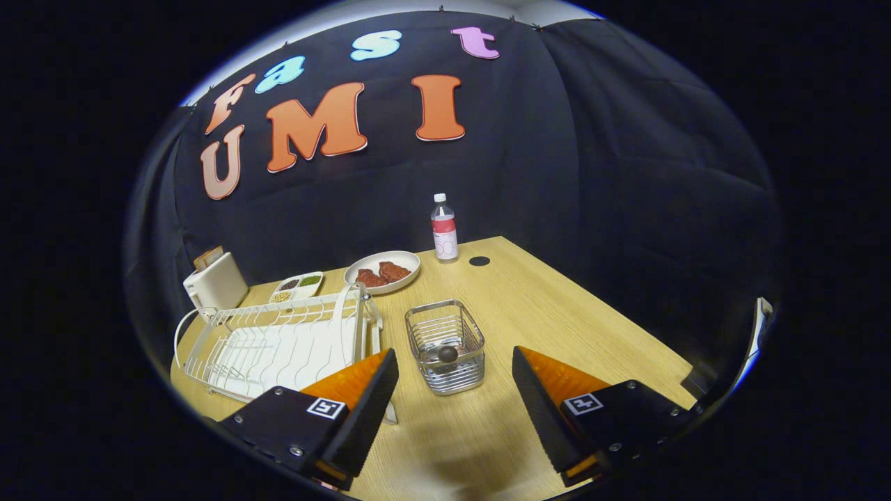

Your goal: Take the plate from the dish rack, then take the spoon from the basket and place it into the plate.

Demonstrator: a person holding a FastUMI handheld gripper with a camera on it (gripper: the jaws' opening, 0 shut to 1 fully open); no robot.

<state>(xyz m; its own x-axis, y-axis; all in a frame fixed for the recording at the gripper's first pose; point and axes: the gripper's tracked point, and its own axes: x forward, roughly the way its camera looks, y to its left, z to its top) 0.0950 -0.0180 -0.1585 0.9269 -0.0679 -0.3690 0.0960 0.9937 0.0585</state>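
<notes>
Tool over the basket

The tool (pixel 456 400) is wide apart, holding nothing. The basket (pixel 446 346) sits just ahead, spoon (pixel 447 354) inside. Rack (pixel 278 344) left. Go down straight, pinch the spoon.

My gripper (pixel 456 390) fingers spread wide over bare wooden tabletop (pixel 557 313), small wire mesh basket (pixel 445 346) blocking at 12 o'clock just ahead, white wire dish rack (pixel 278 344) crowding 10 o'clock, open table from 1 to 3 o'clock.

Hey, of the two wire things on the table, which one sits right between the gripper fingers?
The small square wire basket, framed by the open gripper. The wide white dish rack lies beside it, off to one side.
</notes>
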